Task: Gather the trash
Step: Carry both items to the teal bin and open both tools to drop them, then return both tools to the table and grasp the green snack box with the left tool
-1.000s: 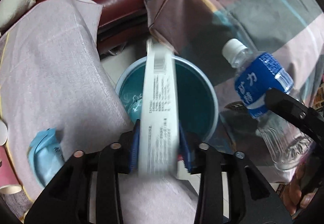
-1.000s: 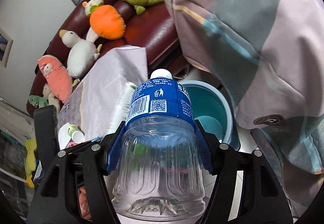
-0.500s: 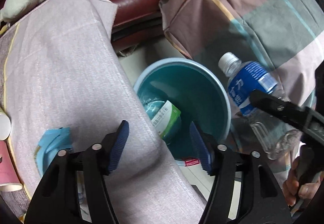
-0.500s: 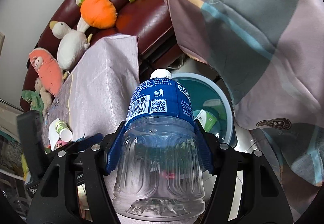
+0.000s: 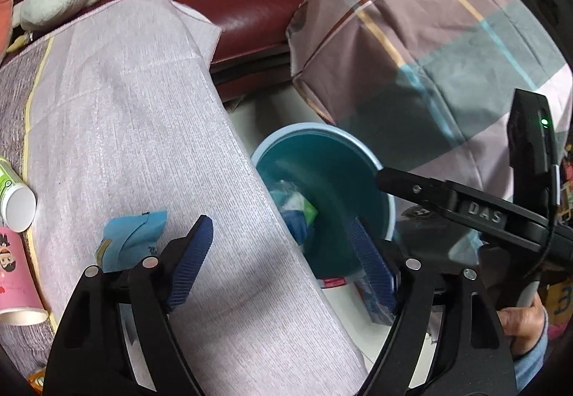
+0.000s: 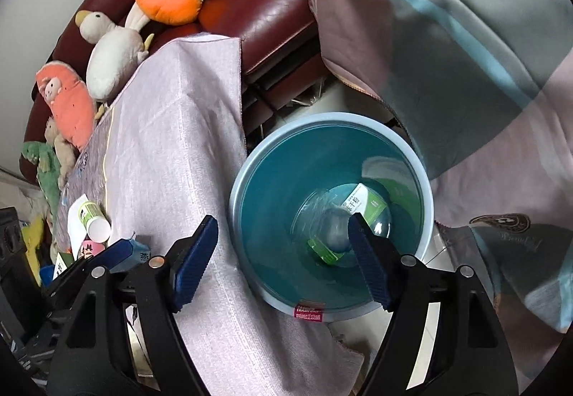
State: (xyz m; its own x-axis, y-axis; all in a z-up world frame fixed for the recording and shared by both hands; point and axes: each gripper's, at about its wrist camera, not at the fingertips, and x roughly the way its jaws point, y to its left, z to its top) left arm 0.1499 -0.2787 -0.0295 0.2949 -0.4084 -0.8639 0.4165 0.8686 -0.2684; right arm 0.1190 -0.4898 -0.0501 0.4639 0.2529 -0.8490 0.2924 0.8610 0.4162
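Observation:
A light blue trash bin [image 6: 250, 177] stands on the floor beside the cloth-covered table [image 6: 179, 130]. Inside it lie a clear plastic bottle [image 6: 333, 227] and a green and white box [image 6: 369, 202]. My right gripper [image 6: 283, 256] is open and empty, right above the bin. My left gripper [image 5: 283, 263] is open and empty over the table edge, with the bin [image 5: 361, 154] just ahead. A blue packet [image 5: 132, 238], a white tube [image 5: 14, 195] and a pink paper cup [image 5: 14, 281] lie on the table.
A dark red sofa [image 6: 258, 12] with several plush toys stands behind the table. A striped blanket [image 6: 465, 55] hangs to the right of the bin. The right gripper's body [image 5: 476, 213] crosses the right of the left wrist view.
The left gripper let the white box fall into the bin and drew back over the table. The right gripper opened and the bottle dropped into the bin.

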